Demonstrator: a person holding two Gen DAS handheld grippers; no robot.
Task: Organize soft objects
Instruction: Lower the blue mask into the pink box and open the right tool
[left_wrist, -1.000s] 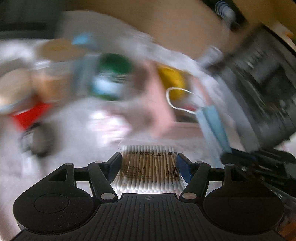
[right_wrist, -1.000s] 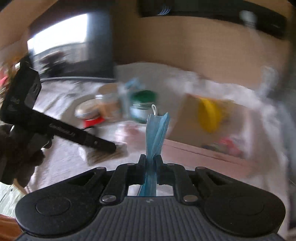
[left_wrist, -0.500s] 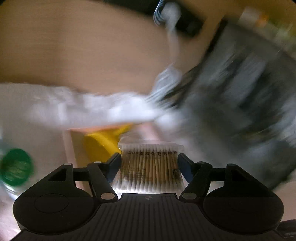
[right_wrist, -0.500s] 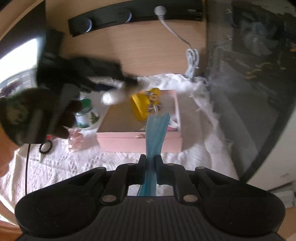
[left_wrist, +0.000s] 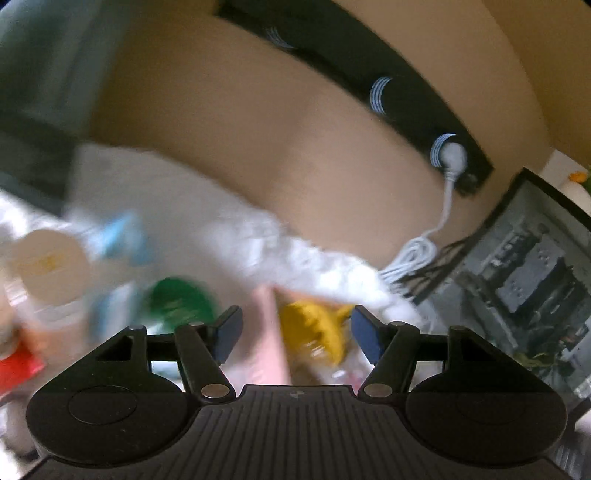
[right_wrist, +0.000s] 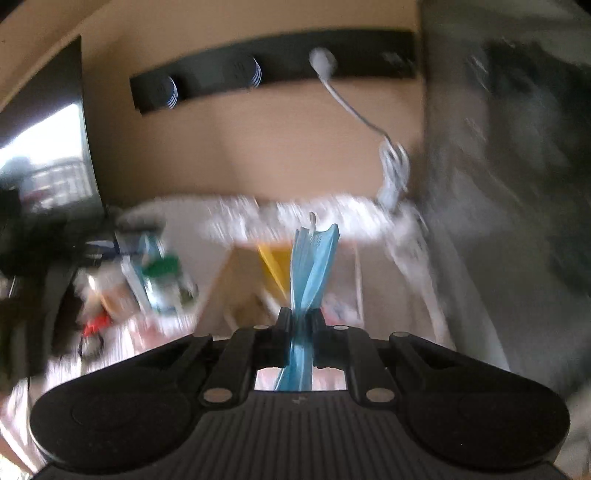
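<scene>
Cotton swab pack gone from your left gripper (left_wrist: 296, 334); jaws now spread, empty. Right gripper (right_wrist: 299, 320) still clamps blue mask (right_wrist: 312, 264); deposit into pink box (right_wrist: 221, 280) next.

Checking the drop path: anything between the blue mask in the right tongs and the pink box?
Nothing visible. The right tongs are shut on the pleated blue face mask, and the open pink cardboard box lies directly ahead. The frame is blurred, though.
</scene>
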